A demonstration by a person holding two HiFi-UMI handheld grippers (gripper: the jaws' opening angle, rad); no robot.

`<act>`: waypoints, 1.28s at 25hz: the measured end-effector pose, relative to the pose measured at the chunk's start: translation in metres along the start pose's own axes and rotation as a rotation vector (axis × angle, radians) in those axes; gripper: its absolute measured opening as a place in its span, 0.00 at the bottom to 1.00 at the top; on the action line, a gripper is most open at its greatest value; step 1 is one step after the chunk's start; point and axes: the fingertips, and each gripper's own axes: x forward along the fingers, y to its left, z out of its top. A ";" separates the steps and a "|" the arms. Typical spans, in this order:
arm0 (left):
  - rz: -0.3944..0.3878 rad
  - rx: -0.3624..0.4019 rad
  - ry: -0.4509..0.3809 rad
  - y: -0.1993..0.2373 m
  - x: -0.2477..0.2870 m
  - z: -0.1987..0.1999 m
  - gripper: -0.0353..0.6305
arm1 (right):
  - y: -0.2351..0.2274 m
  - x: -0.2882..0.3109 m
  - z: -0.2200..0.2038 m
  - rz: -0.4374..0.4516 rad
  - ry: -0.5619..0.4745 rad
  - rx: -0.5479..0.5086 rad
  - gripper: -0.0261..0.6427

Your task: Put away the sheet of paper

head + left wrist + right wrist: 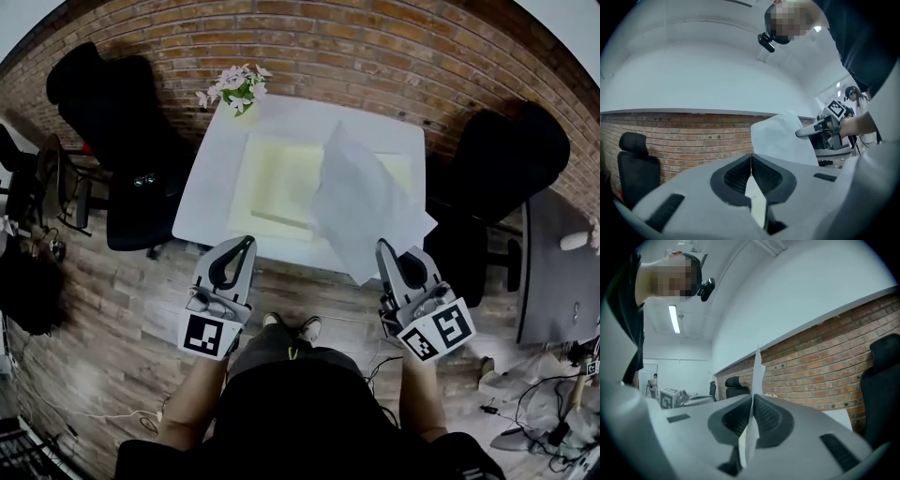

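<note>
Sheet, long axis: In the head view the sheet of paper (pixel 361 202) is seen to run lengthwise away from the person. It goes from the tips of the right gripper (pixel 386 246) toward the far side of the table (pixel 211 187), leaning slightly to the left.
Sheet, plane: In the right gripper view the sheet is seen edge-on, as a thin upright strip that rises well above the jaw tips. In the left gripper view its broad face is shown, standing up beside the right gripper.
Sheet, place: It is held in the air by its near end. In the head view it lies over the right half of the pale yellow tray (pixel 272 178) and the near right corner of the table. Whether it touches either cannot be told.
Sheet, look: It is a plain pale white, with no print to be made out. It is bowed along its length, with a soft fold across it and its far corner pointed.
Right gripper: The jaws are pressed together on the sheet, which passes between the ribbed pads.
Left gripper (pixel 246 242): The jaws are closed tip to tip at the near edge of the table, apart from the sheet, and nothing is seen clamped in them.
Surroundings: Flowers (pixel 236 86) stand at the far left corner of the table. A black chair (pixel 122 122) is seen at each side, and a brick wall (pixel 375 37) lies beyond.
</note>
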 end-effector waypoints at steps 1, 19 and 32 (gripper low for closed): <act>0.012 -0.001 0.002 0.001 -0.002 -0.001 0.09 | -0.001 0.002 0.000 0.007 -0.002 0.001 0.06; -0.047 -0.044 -0.005 0.061 0.073 -0.023 0.09 | -0.043 0.073 -0.005 -0.039 0.051 0.034 0.06; -0.127 -0.100 -0.006 0.113 0.112 -0.045 0.09 | -0.053 0.118 0.005 -0.145 0.064 0.024 0.06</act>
